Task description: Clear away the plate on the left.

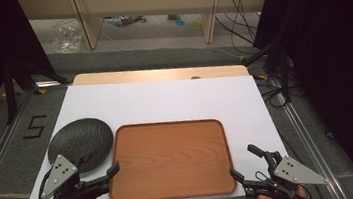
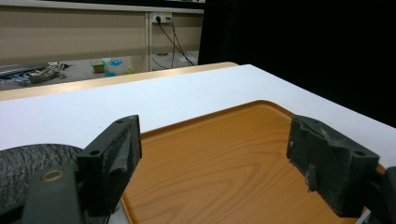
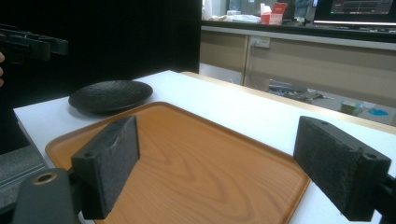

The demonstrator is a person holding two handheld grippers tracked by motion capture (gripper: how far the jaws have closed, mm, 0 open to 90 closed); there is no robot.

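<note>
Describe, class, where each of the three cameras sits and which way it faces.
High view: above the near edge, looking forward and down on the tray; both hands show.
Left gripper view: on the left gripper, facing across the tray between its open fingers.
Right gripper view: on the right gripper, facing the tray and black plate.
All three share the tray.

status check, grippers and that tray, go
Left gripper open, empty, at tray's near left corner. Right gripper open, empty, near right corner. Tray bare, flat. Black plate beside it, nothing blocking.
</note>
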